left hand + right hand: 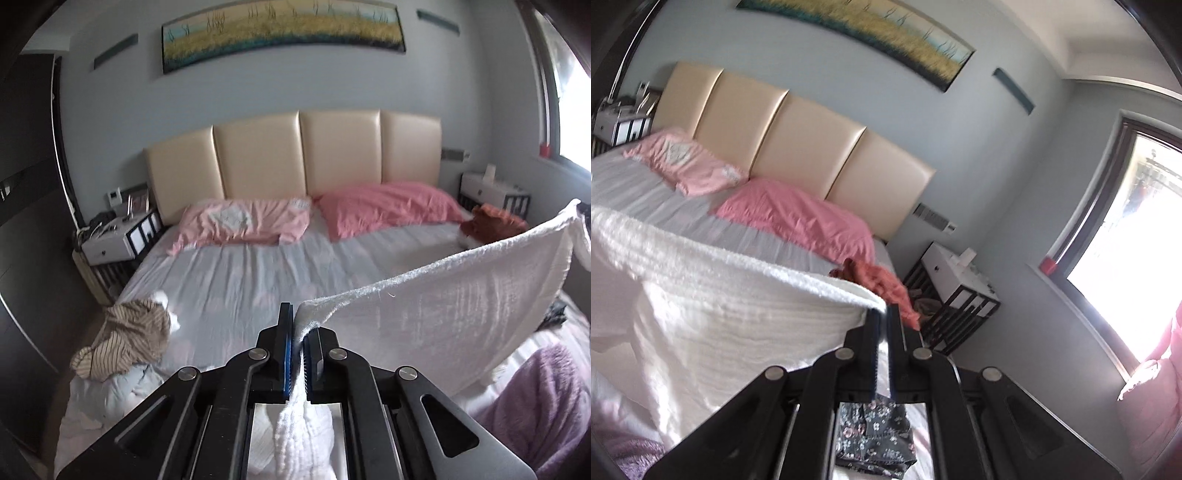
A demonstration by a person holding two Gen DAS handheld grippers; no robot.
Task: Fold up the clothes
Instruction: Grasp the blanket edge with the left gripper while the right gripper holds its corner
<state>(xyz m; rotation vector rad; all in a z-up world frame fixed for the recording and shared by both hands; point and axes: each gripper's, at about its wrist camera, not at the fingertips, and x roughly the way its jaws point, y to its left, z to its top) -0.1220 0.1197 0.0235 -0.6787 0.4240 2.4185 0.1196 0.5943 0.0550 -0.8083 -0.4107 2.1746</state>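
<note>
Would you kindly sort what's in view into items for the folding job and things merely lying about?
In use: white towel, left gripper, right gripper.

Lying about: striped garment, floral garment, purple blanket, orange cloth, pink pillows.

L hand-held gripper [300, 325] clamped tight; R hand-held gripper [883, 325] likewise, both angled down.

Each tool is a black, angular frame: flat linkage arms spread out like a fan, pinned with round silver screw heads and cut with long slots. On the left tool [299, 332] a bright blue pad lines the inner finger face. The right tool [882, 325] has narrow dark fingers with finely ridged inner edges.
</note>
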